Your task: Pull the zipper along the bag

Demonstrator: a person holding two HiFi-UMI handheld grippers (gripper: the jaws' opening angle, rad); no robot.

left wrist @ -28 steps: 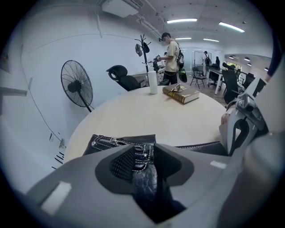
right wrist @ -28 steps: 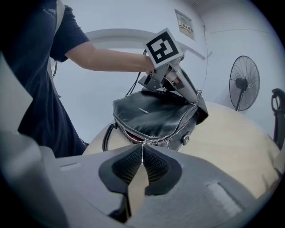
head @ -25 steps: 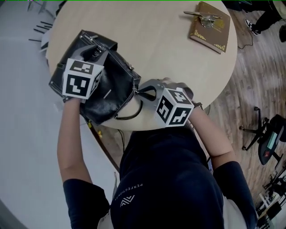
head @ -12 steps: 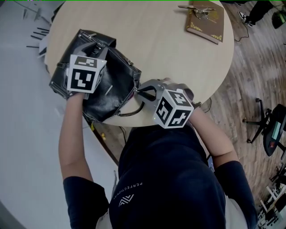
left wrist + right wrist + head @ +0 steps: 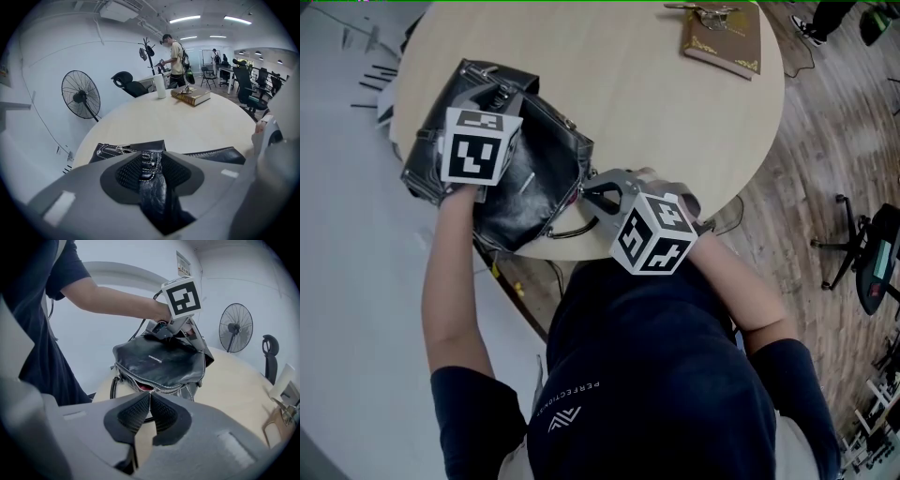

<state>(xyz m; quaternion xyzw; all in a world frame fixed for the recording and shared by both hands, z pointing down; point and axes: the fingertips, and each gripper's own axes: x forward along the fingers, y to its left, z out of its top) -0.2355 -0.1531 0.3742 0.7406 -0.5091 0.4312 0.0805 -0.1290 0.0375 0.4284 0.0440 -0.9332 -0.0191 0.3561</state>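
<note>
A black leather bag (image 5: 525,178) lies on the left of the round wooden table (image 5: 656,112). My left gripper (image 5: 499,94) is at the bag's far end, shut on a stitched black leather tab (image 5: 149,161) of the bag; in the left gripper view (image 5: 150,169) the tab fills the gap between the pads. My right gripper (image 5: 585,193) is at the near end of the bag, by the table's edge. Its pads (image 5: 150,397) are pressed together on a thin dark zipper pull. Just beyond them the zipper (image 5: 161,390) stands partly open and shows red lining.
A brown book (image 5: 720,42) with keys on it lies at the table's far right. A white cup (image 5: 161,86) stands near it. A floor fan (image 5: 80,96) and office chairs are beyond the table, and a person (image 5: 177,56) stands far back.
The right gripper has rolled a little and its cube has shifted slightly left. The left gripper and the bag stay as they were.
</note>
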